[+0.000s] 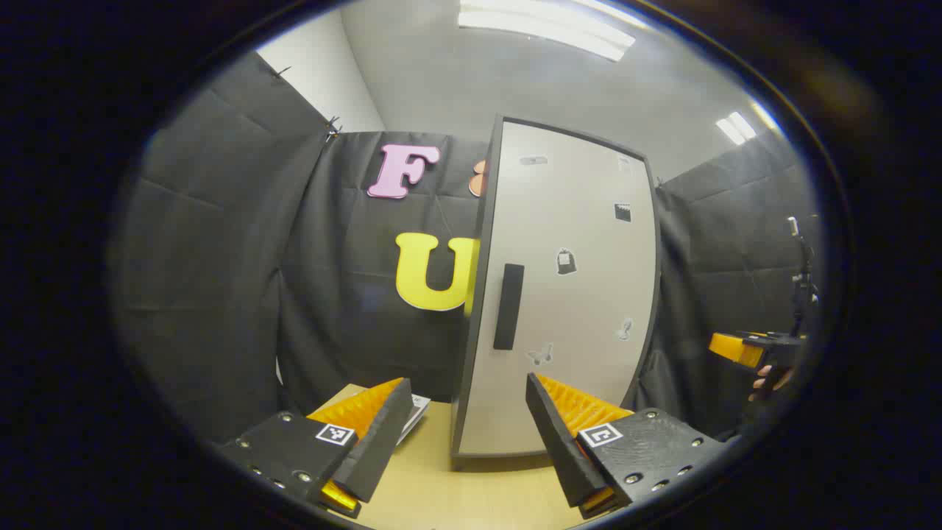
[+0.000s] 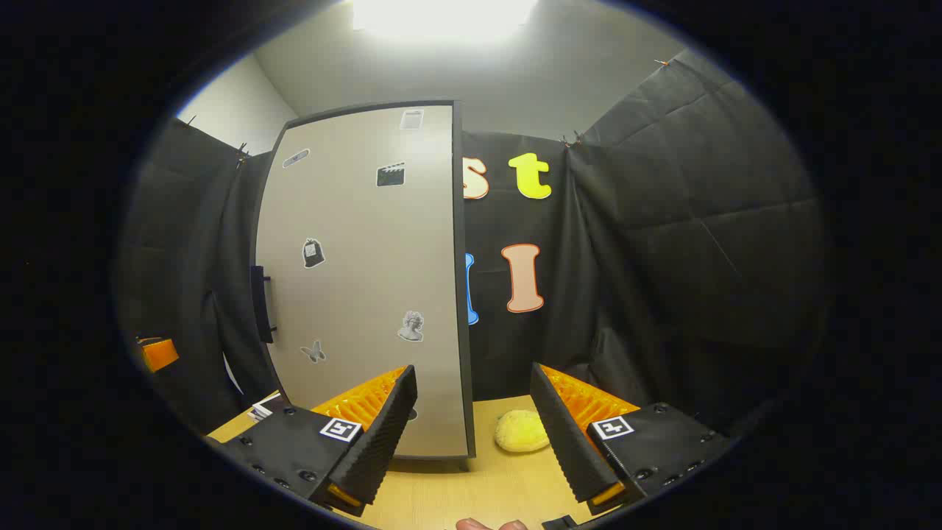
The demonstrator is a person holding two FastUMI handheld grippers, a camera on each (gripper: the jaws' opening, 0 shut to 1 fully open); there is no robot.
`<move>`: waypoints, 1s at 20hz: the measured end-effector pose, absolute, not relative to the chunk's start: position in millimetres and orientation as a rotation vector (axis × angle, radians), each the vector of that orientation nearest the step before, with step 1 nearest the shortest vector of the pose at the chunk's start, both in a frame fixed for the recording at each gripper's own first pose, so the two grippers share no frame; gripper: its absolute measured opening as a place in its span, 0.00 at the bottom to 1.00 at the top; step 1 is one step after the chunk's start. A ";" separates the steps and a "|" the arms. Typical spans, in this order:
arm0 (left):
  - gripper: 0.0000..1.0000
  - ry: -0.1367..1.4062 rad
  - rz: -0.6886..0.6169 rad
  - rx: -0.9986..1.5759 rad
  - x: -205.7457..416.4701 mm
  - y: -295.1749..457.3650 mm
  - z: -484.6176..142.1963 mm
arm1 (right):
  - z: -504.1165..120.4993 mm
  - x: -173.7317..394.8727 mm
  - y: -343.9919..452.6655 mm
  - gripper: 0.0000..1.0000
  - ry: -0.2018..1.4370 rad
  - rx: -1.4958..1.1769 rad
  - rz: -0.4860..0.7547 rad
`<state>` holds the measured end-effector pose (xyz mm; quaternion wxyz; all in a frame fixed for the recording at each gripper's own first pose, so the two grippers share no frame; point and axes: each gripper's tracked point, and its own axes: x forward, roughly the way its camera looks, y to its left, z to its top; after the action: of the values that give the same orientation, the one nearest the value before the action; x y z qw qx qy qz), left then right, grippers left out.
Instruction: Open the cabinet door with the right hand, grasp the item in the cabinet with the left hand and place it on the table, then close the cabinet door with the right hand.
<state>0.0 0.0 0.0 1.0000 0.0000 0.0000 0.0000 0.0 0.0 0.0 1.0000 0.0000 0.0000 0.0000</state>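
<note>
black cloth walls (image 2: 699, 221) | grey ceiling (image 1: 456, 81) | strip lights (image 1: 544, 29)

No readable text shows on the cabinet door (image 1: 567, 294) stickers.

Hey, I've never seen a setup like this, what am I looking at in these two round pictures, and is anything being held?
A person holds a two-finger gripper in each hand; a fisheye camera rides on each one and looks along its fingers. In the left gripper view, the left gripper is open and empty, facing a closed cabinet door with a dark handle; the right gripper shows far off. In the right gripper view, the right gripper is open and empty too. The cabinet stands on a wooden table, with a yellow lumpy item beside it.
</note>
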 end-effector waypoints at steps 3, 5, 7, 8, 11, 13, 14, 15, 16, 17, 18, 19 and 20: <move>0.91 0.014 -0.008 -0.019 -5.6 5.2 -2.9 | -6.4 -0.2 4.6 0.98 0.017 -0.027 0.005; 0.95 0.016 -0.001 -0.026 -6.4 12.9 -2.2 | -7.9 -3.2 9.5 0.98 0.020 -0.033 0.016; 0.95 0.017 0.014 -0.027 -7.5 19.2 -2.6 | -8.6 -5.4 12.0 0.98 0.022 -0.030 0.022; 0.95 0.017 0.017 -0.027 -7.8 20.2 -1.4 | -8.0 -6.9 11.7 0.98 0.020 -0.029 0.022; 0.95 0.014 0.022 -0.020 -11.2 21.6 -2.2 | -8.0 -8.3 13.9 0.98 0.024 -0.021 0.023; 0.95 0.015 0.023 -0.014 -13.8 20.3 -2.9 | -7.8 -8.1 17.2 0.98 0.026 -0.012 0.029; 0.95 0.014 0.022 -0.009 -15.5 19.8 -2.9 | -6.2 -7.6 19.6 0.98 0.026 -0.010 0.035; 0.95 0.012 0.023 -0.002 -16.9 19.1 -2.3 | -5.5 -7.8 22.5 0.98 0.025 -0.011 0.039; 0.95 0.009 0.023 0.005 -18.1 19.6 -1.5 | -3.4 -7.1 24.9 0.98 0.021 -0.013 0.045; 0.95 0.008 0.024 0.011 -19.7 20.1 -1.7 | -1.7 -6.5 29.0 0.98 0.017 -0.016 0.052; 0.95 0.007 0.026 0.016 -20.6 20.5 -1.1 | 0.8 -5.2 32.2 0.98 0.015 -0.020 0.059; 0.95 0.005 0.030 0.018 -21.1 21.4 -1.3 | 1.8 -3.5 36.1 0.98 0.013 -0.024 0.067; 0.95 0.002 0.032 0.017 -21.4 21.8 -0.5 | 4.3 -1.6 40.8 0.98 0.010 -0.029 0.077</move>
<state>-21.4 21.8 -0.5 0.9998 0.0085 0.0009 0.0160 -1.6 40.8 4.3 0.9991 -0.0146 0.0048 0.0385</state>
